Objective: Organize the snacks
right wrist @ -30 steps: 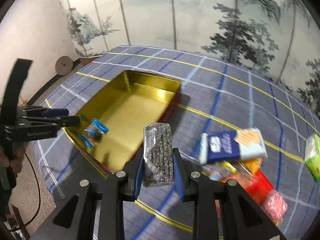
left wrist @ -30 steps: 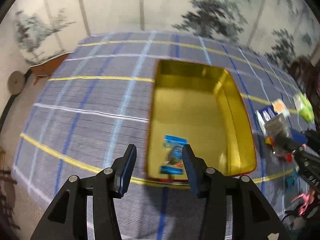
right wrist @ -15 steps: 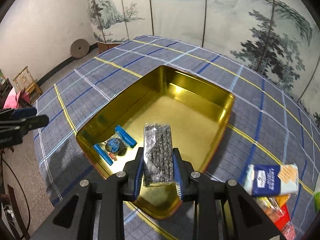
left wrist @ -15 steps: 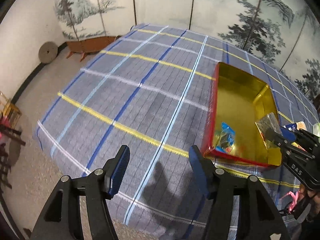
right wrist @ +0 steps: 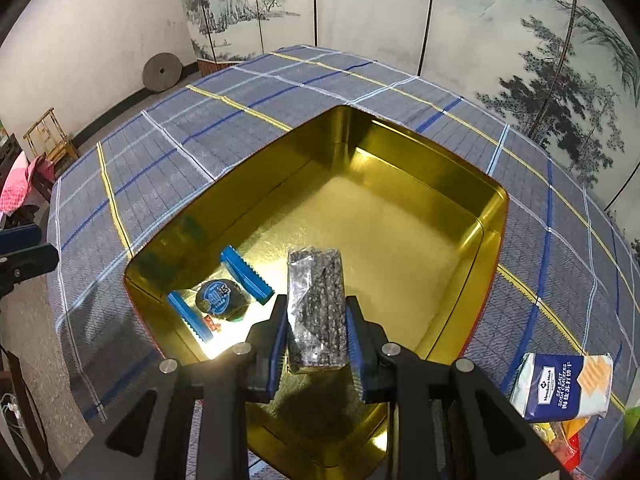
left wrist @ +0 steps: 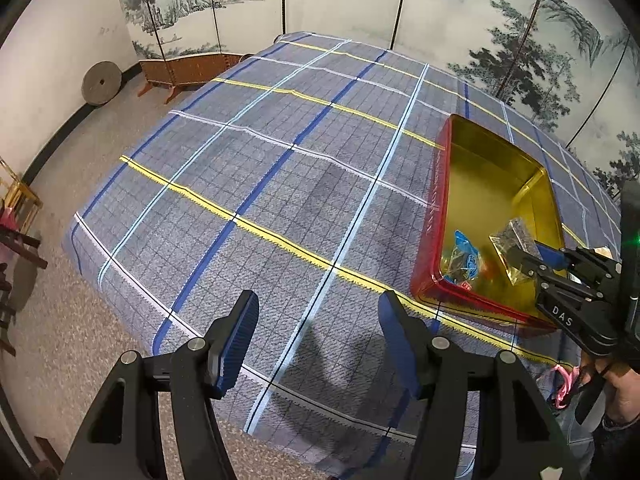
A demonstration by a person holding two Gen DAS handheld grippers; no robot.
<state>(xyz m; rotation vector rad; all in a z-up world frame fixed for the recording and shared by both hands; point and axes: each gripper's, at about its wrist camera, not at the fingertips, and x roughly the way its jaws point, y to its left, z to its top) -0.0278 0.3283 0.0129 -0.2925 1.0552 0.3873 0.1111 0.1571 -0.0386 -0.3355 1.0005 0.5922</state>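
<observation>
Above the near end of one gold-lined tin (right wrist: 420,168) with red outer walls, the right gripper (right wrist: 316,344) is held with its two blue-padded fingers closed against a single dark speckled snack packet (right wrist: 316,308) in clear wrap, which is gripped by its long sides and points forward over the tin's floor. One blue-wrapped snack (right wrist: 222,294) is seen lying flat on the tin floor in the near left corner, just beside the gripped packet and apart from it. The tin is set on one plaid tablecloth (right wrist: 200,136) of grey-blue with yellow, white and blue lines. Outside the tin, to its right, one blue and white cracker pack (right wrist: 564,386) is seen lying on the cloth, and further bright wrappers are glimpsed beneath it at the frame's edge, too cut off to be counted. From the left wrist view, the left gripper (left wrist: 316,340) is shown with its two fingers spread wide and nothing between them, held over bare cloth (left wrist: 280,184) near the table's edge, well apart from the tin (left wrist: 444,208) at its right. In that view the same two snacks are counted at the tin: the blue one (left wrist: 464,258) on the floor and the dark packet (left wrist: 514,240) held in the right gripper (left wrist: 524,258). One painted folding screen (right wrist: 360,8) is seen behind the table.
</observation>
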